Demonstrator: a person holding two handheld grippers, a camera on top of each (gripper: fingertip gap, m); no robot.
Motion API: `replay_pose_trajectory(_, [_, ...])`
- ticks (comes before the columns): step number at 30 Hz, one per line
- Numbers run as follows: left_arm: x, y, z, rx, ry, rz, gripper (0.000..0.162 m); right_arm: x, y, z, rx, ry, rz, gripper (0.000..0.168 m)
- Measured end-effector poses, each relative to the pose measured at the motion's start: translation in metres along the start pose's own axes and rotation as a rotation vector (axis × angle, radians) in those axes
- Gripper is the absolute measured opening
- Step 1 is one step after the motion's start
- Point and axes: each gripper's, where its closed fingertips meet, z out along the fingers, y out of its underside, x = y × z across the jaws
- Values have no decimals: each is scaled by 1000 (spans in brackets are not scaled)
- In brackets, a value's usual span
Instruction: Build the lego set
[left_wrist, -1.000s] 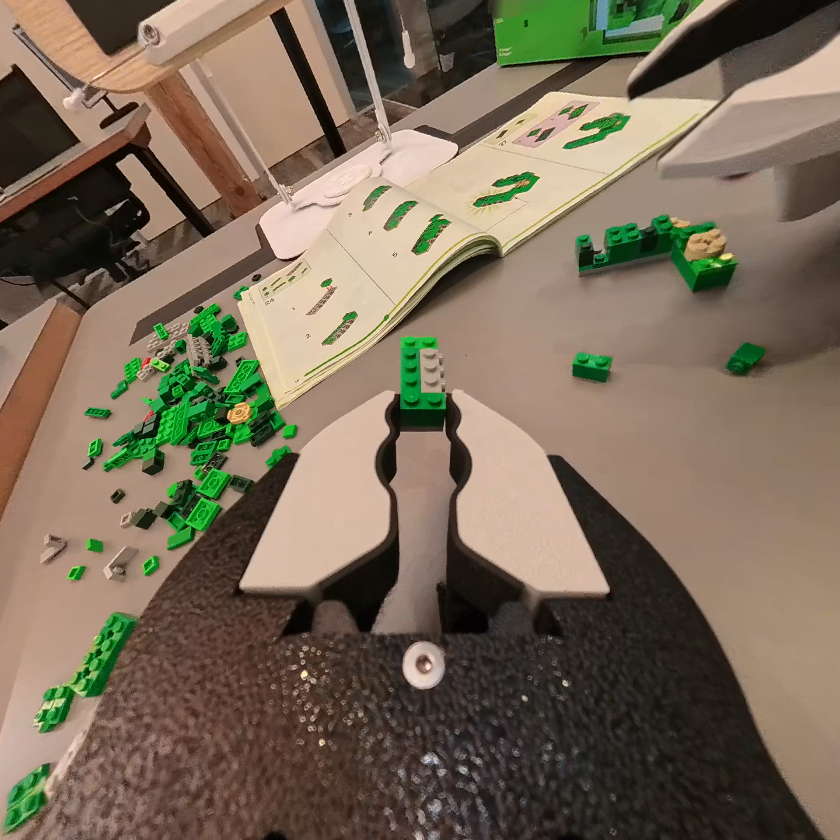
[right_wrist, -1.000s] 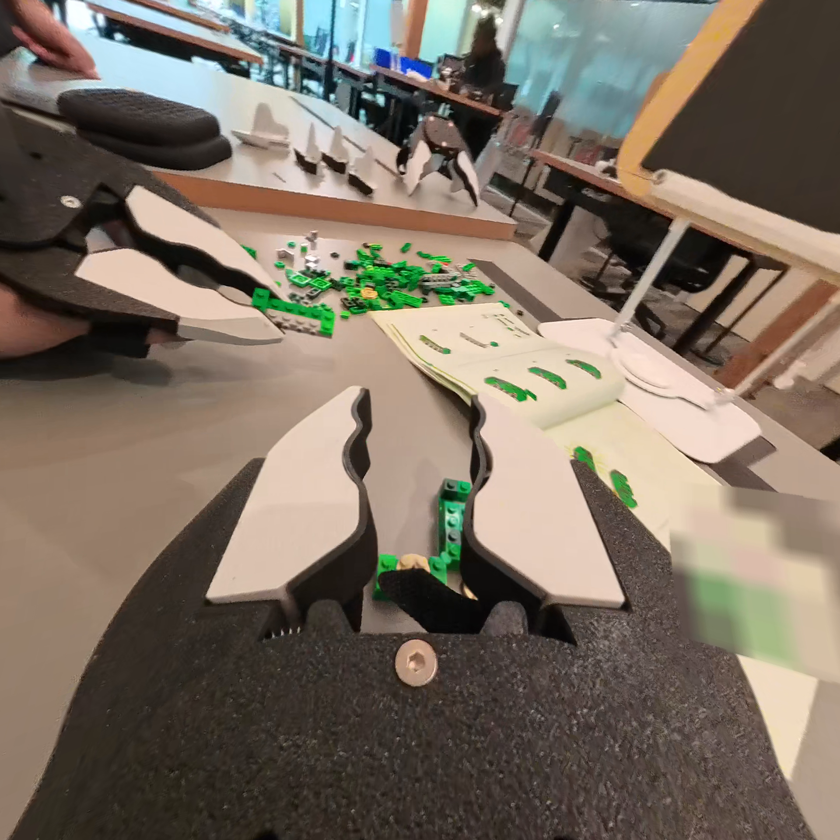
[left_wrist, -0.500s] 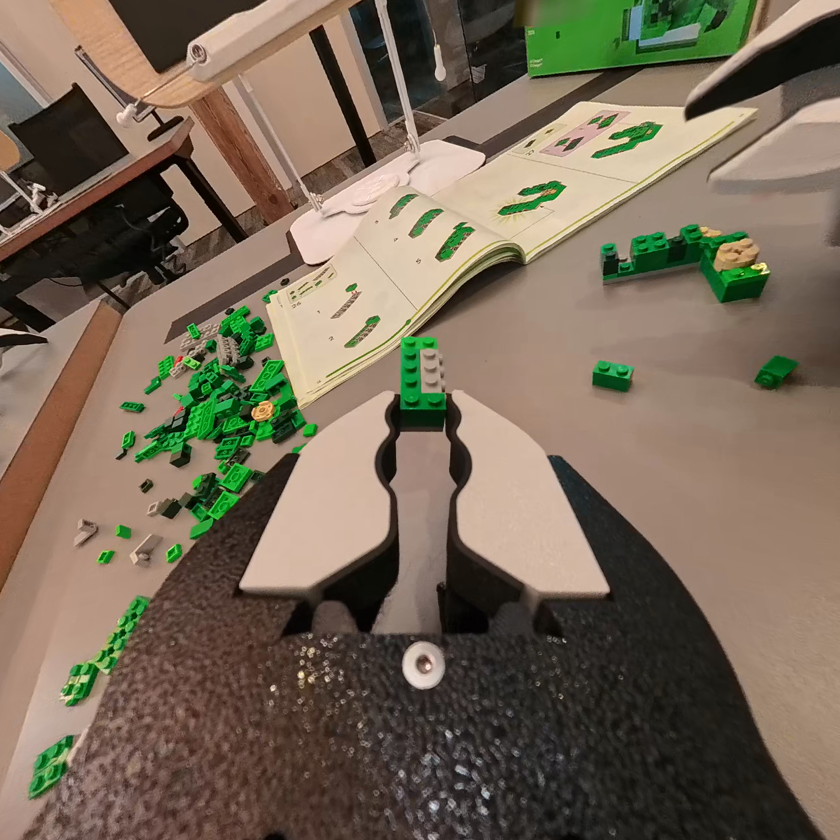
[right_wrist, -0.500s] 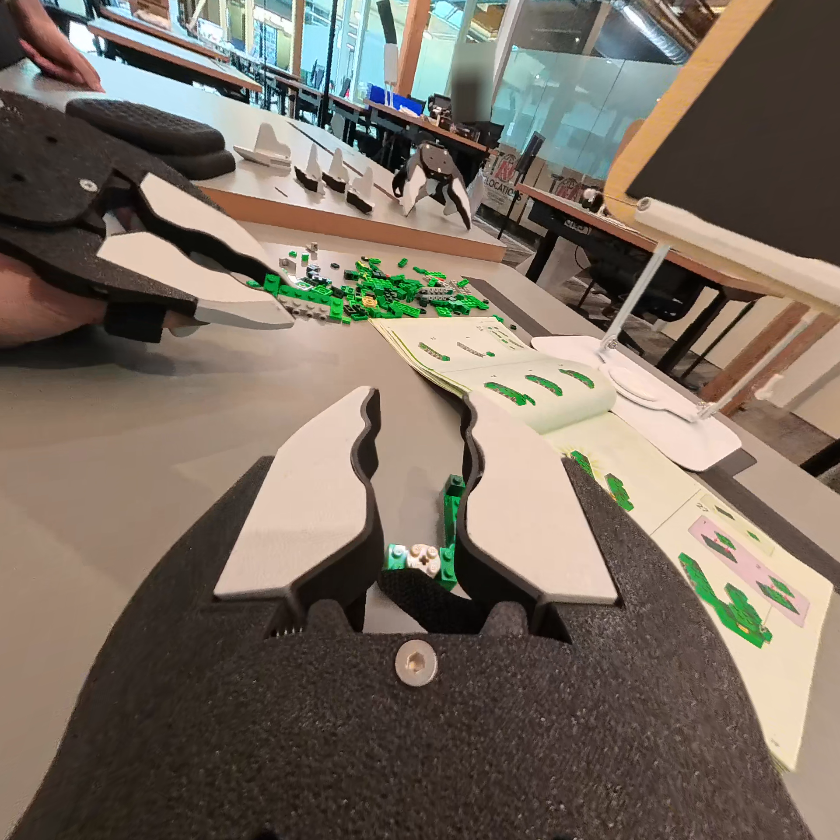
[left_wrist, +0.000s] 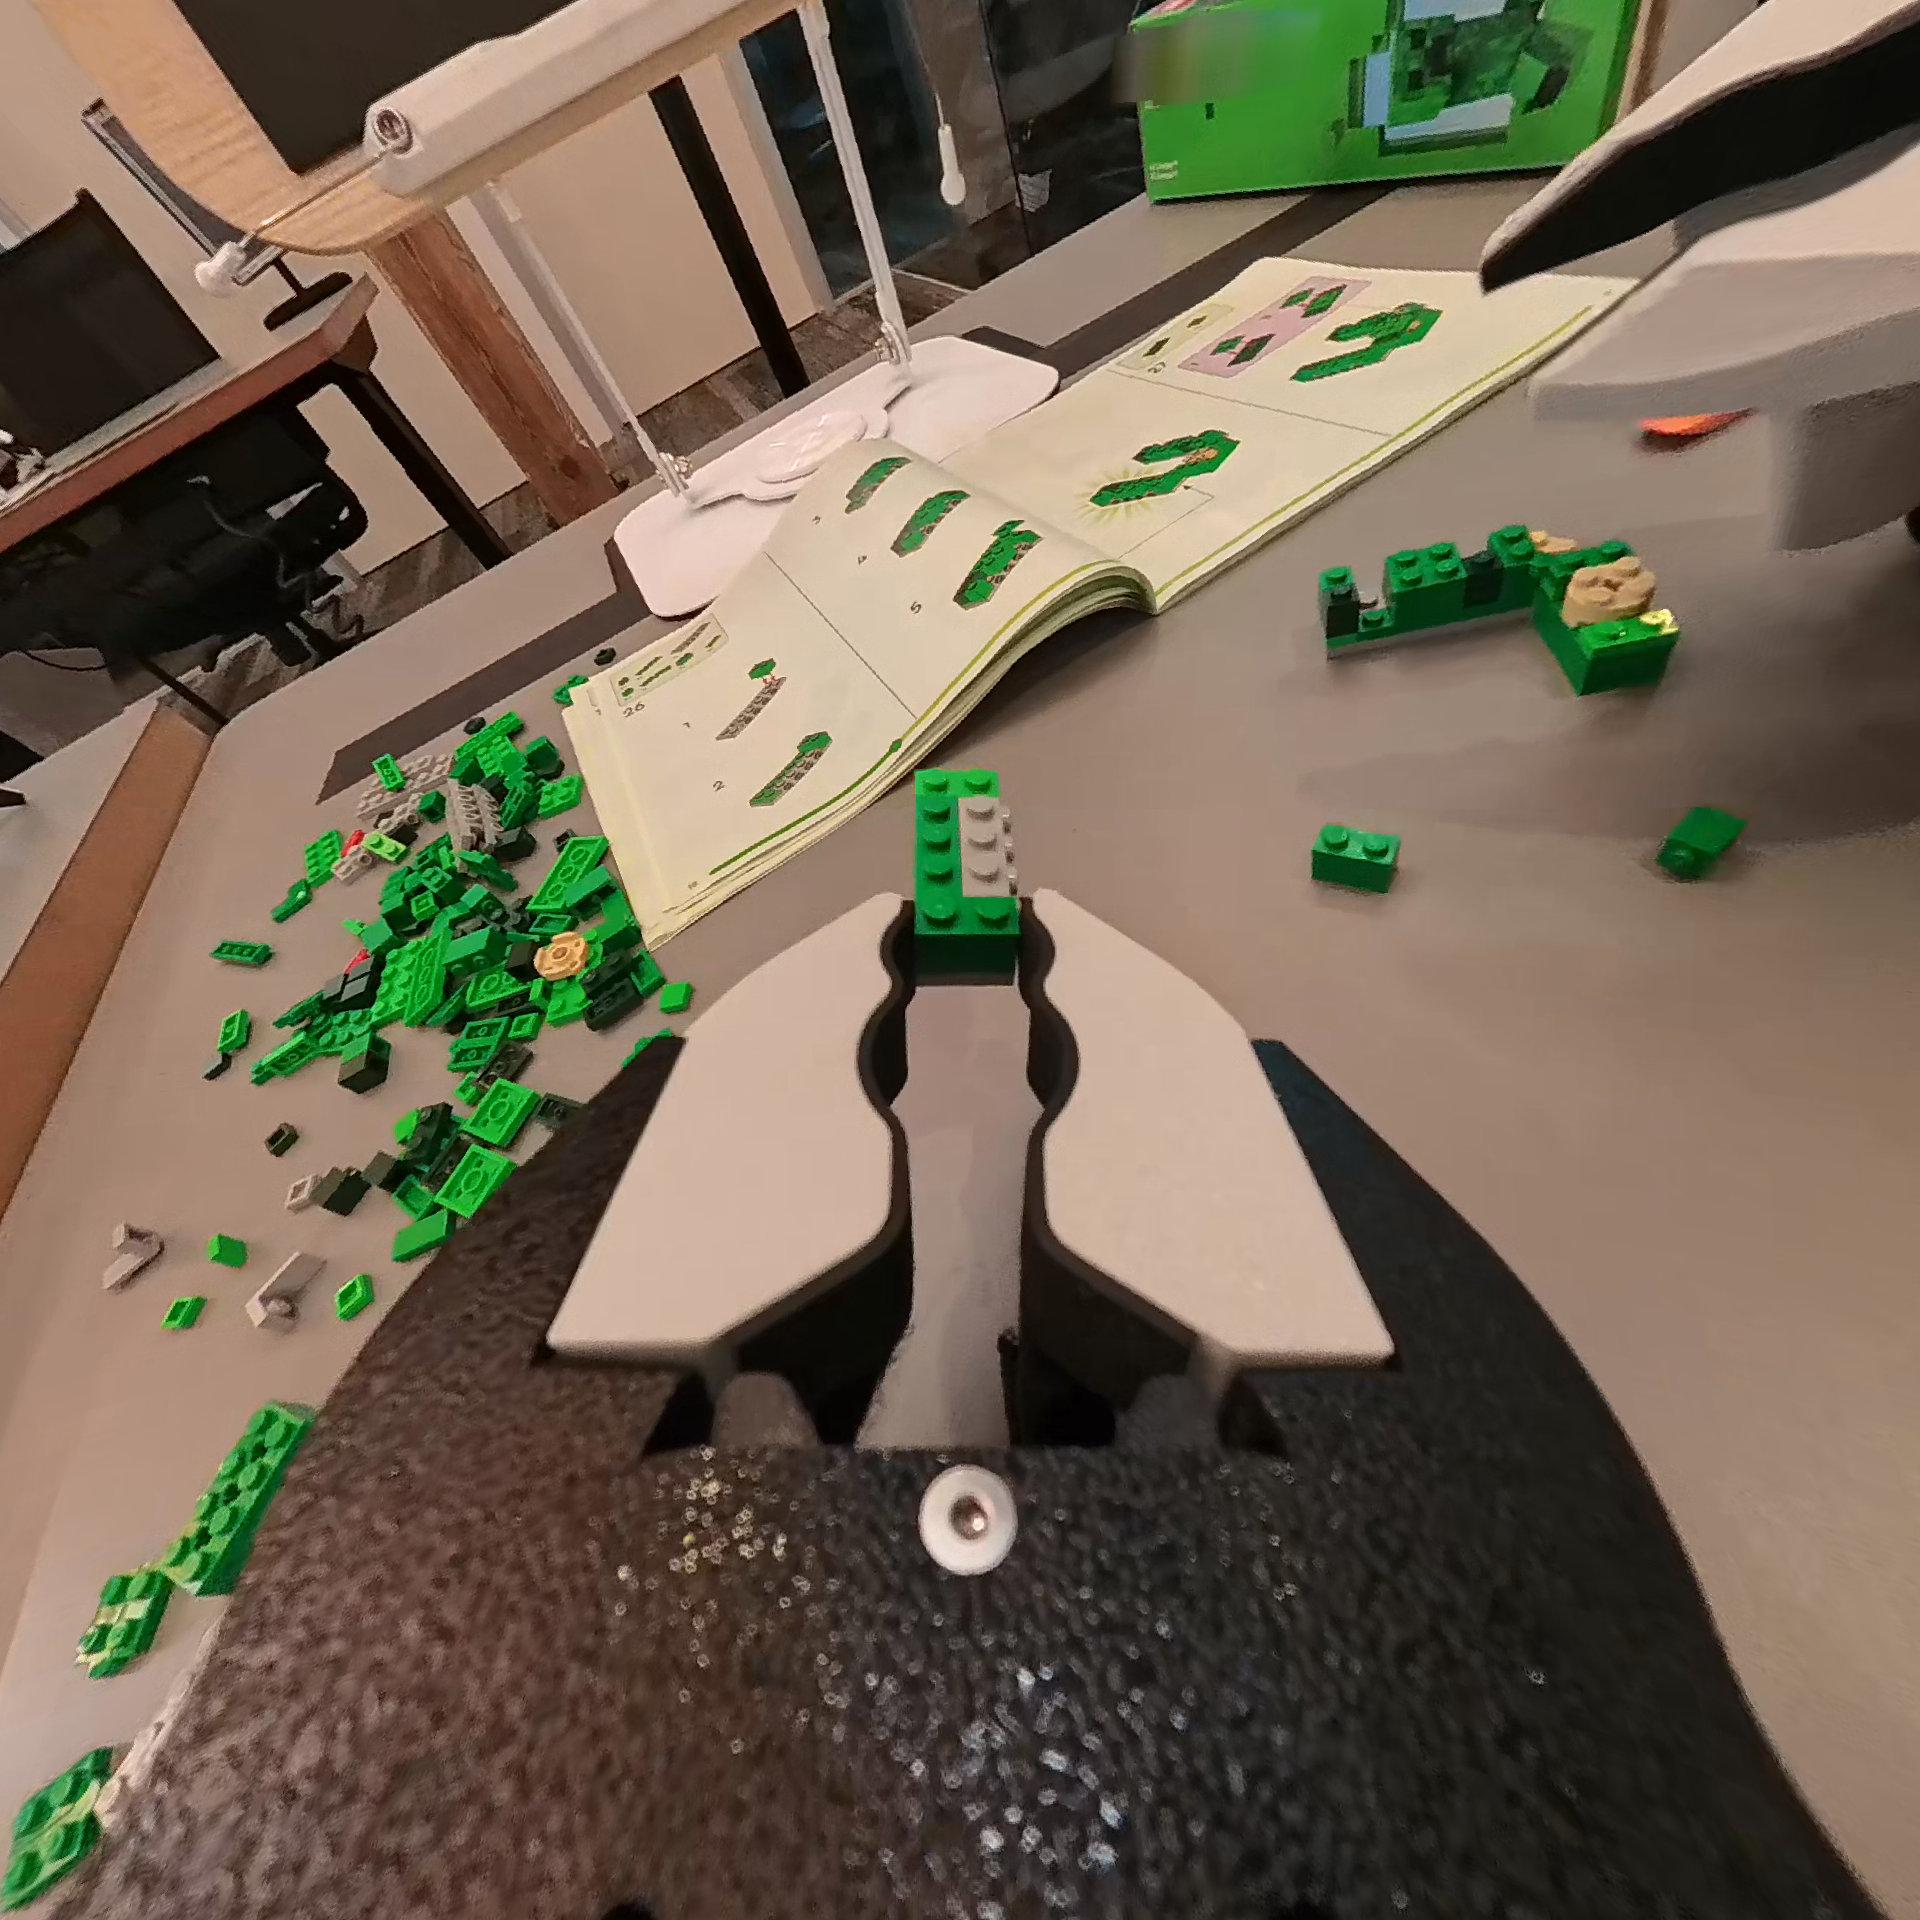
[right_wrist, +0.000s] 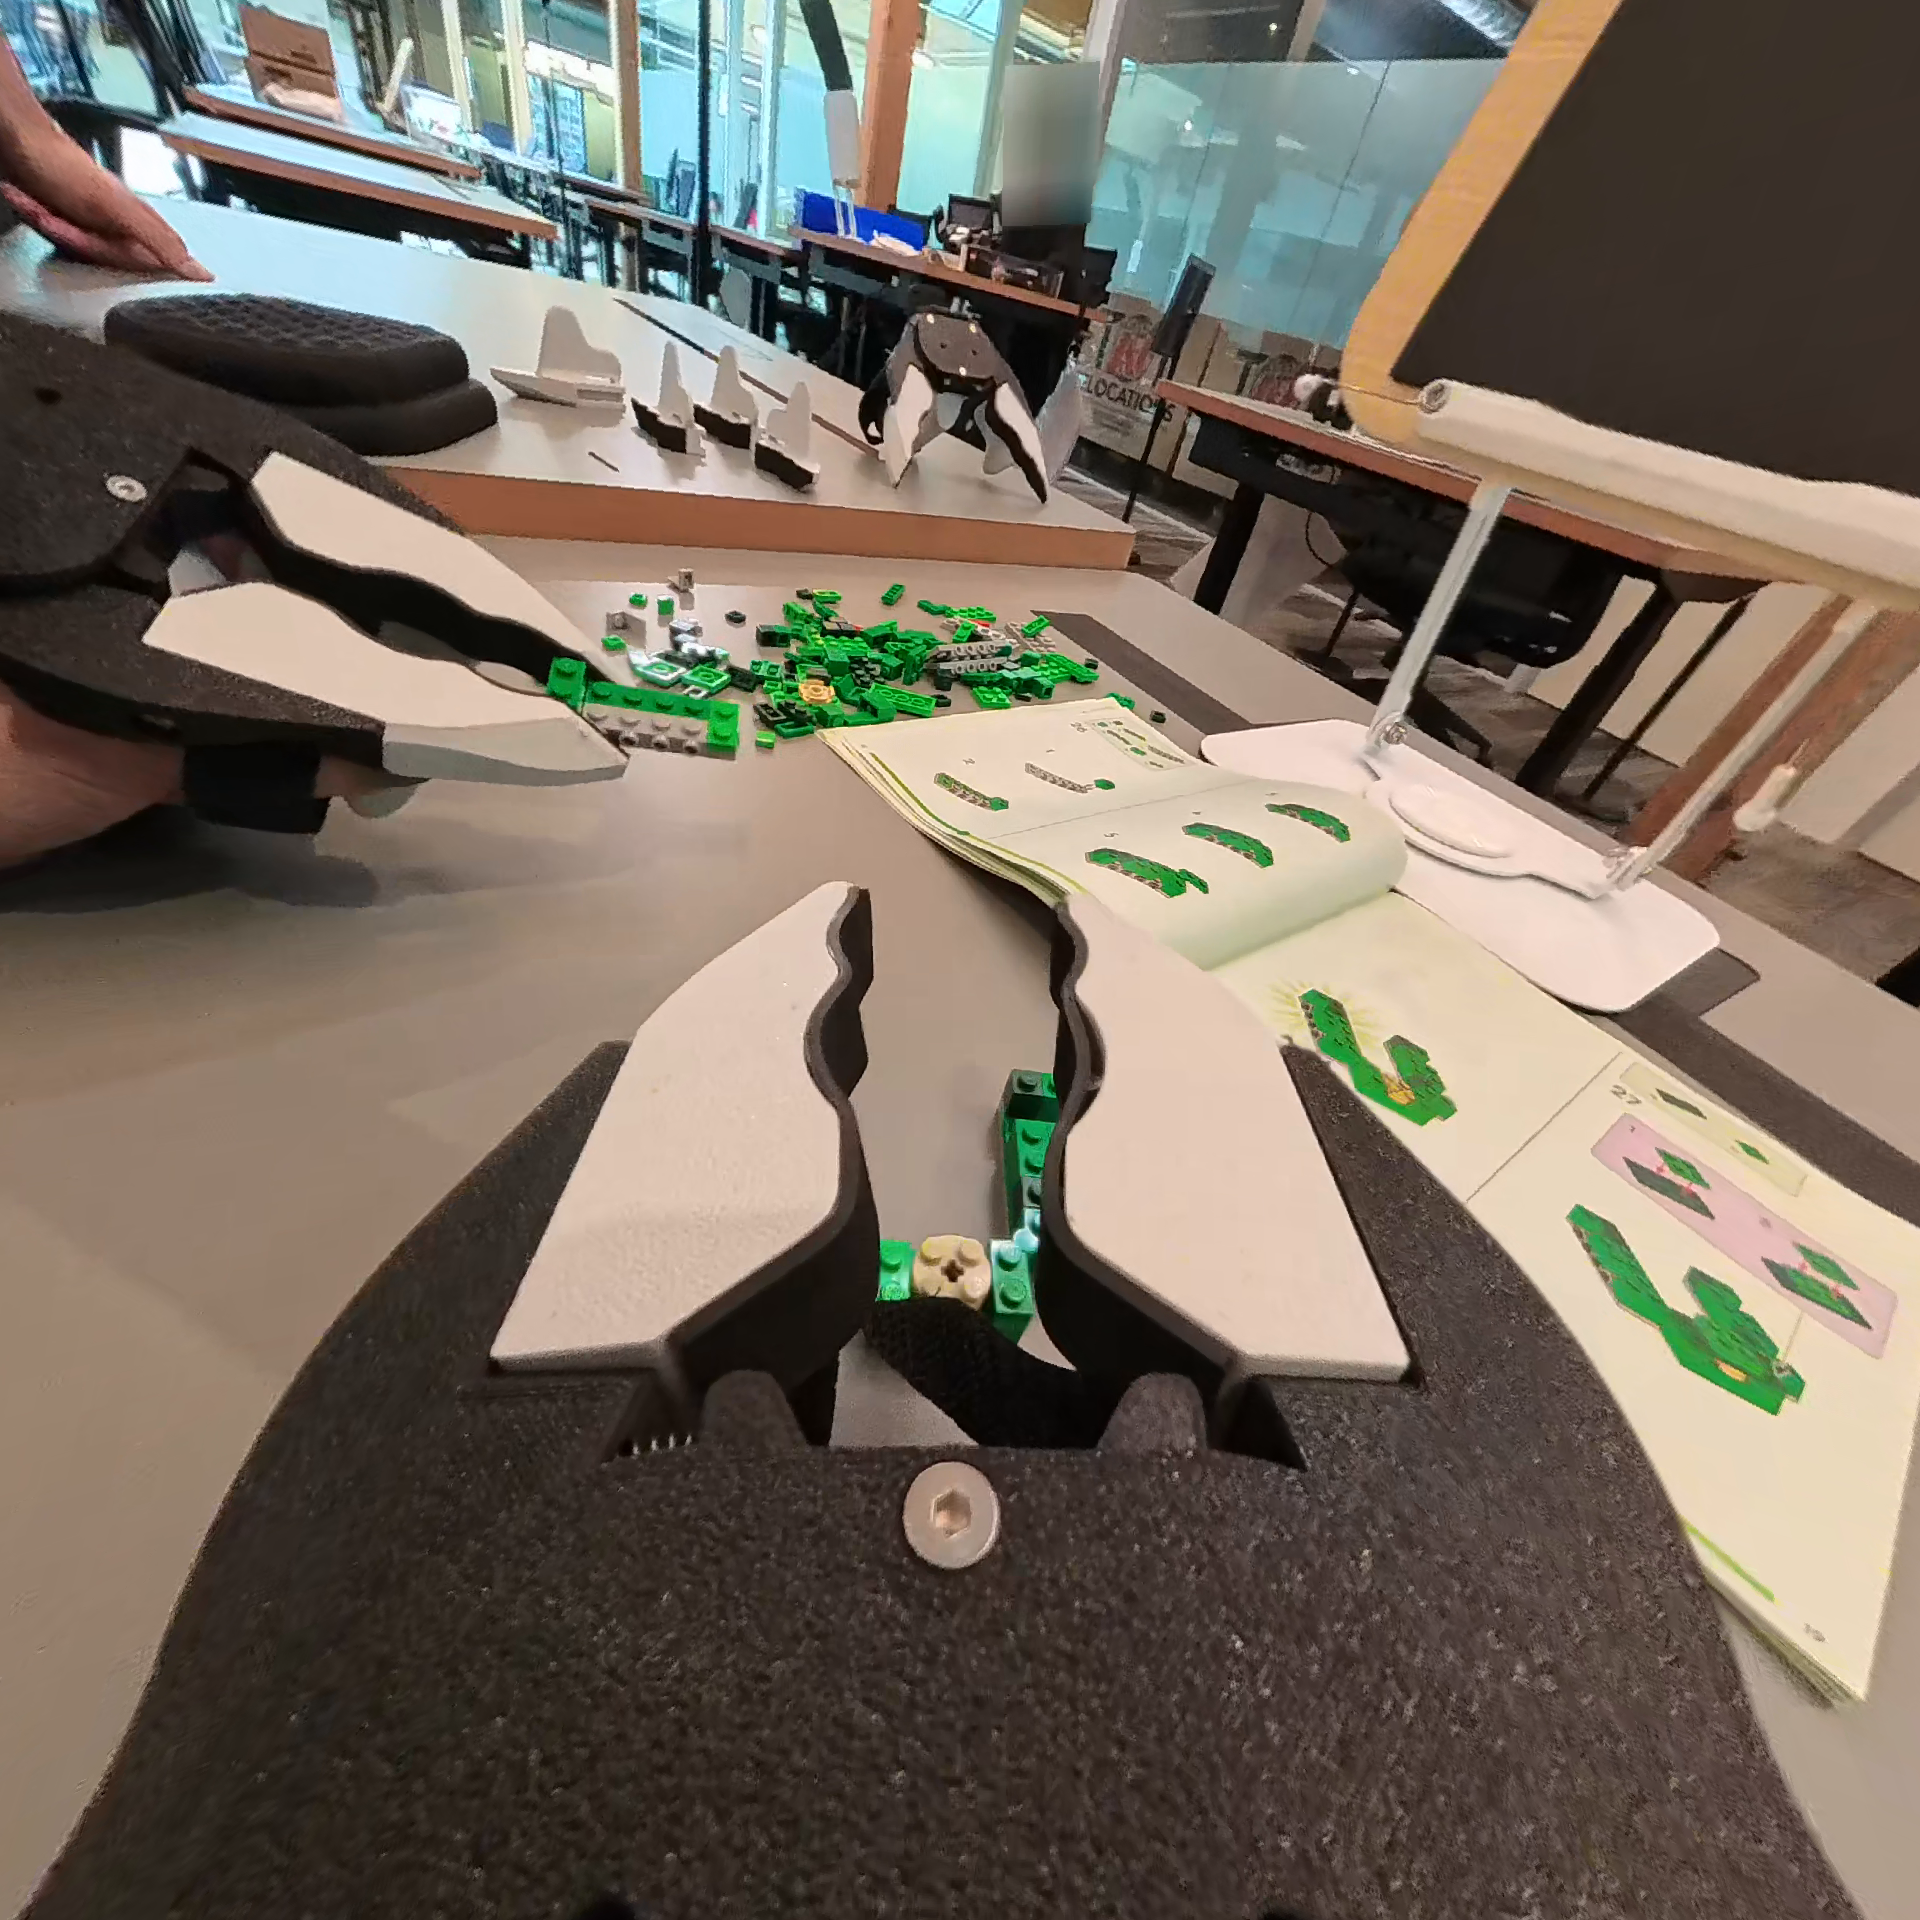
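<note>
My left gripper (left_wrist: 966, 920) is shut on a flat green and grey lego piece (left_wrist: 964, 862) and holds it above the grey table. It also shows in the right wrist view (right_wrist: 582, 727) with the piece (right_wrist: 665, 719) sticking out of its tips. My right gripper (right_wrist: 961, 920) is open and empty. It hovers over a green L-shaped assembly (right_wrist: 1023, 1153) with a tan round stud; the assembly shows between its fingers. In the left wrist view the assembly (left_wrist: 1455, 597) lies at the right, under the right gripper (left_wrist: 1704, 270).
A pile of loose green and grey bricks (left_wrist: 457, 935) lies at the left. An open instruction booklet (left_wrist: 1039, 540) lies behind, next to a white lamp base (left_wrist: 831, 457). Two loose green bricks (left_wrist: 1354, 857) (left_wrist: 1699, 842) lie right. A green box (left_wrist: 1382, 94) stands at the back.
Both grippers have shifted only slightly. The left one still holds the green and grey piece. The right one stays open over the assembly, with more of the booklet now in its view.
</note>
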Motion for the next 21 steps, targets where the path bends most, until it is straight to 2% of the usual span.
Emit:
replay_pose_trajectory(10, [-6, -4, 6, 5, 15, -113, 18, 4, 0, -1, 2, 5, 38, 32])
replay_pose_trajectory(21, [2, -5, 7, 5, 11, -19, 18, 3, 2, 0, -11, 13, 21, 31])
